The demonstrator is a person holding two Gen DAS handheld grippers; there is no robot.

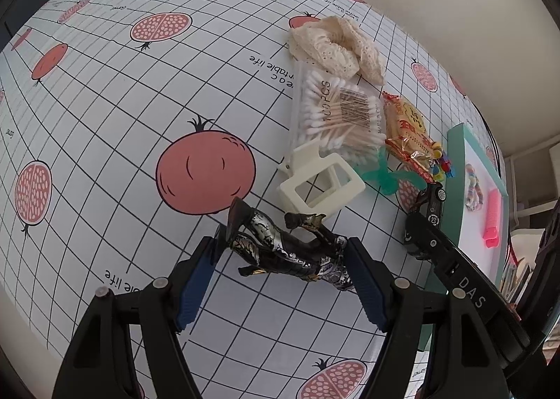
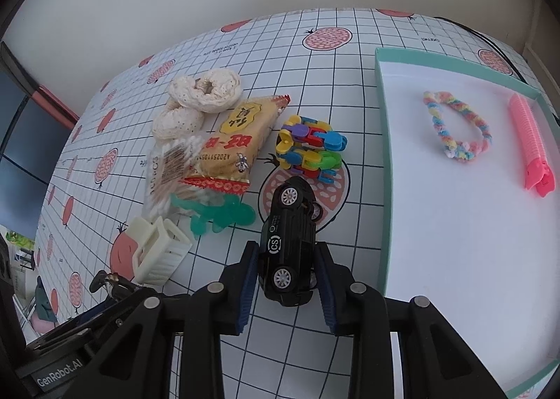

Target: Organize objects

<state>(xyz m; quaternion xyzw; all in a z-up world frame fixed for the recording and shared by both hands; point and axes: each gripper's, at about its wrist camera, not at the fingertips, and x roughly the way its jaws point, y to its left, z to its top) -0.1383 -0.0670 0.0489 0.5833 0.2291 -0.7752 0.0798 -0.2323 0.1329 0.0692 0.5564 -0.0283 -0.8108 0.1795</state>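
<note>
Right wrist: right gripper (image 2: 286, 280) clamps black toy car (image 2: 288, 241) on desk (image 2: 350, 84), pomegranate grid cloth; left gripper (image 1: 281, 259) brackets dark figurine (image 1: 287, 248), grip unclear; cream wall behind.

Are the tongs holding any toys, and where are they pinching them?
The right tongs squeeze the black toy car across its sides. The left tongs sit around the dark figurine, but a firm grip cannot be told.

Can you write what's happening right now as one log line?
left hand-held gripper: around toy figure | right hand-held gripper: around black toy car | tray: braided loop, pink clip
</note>
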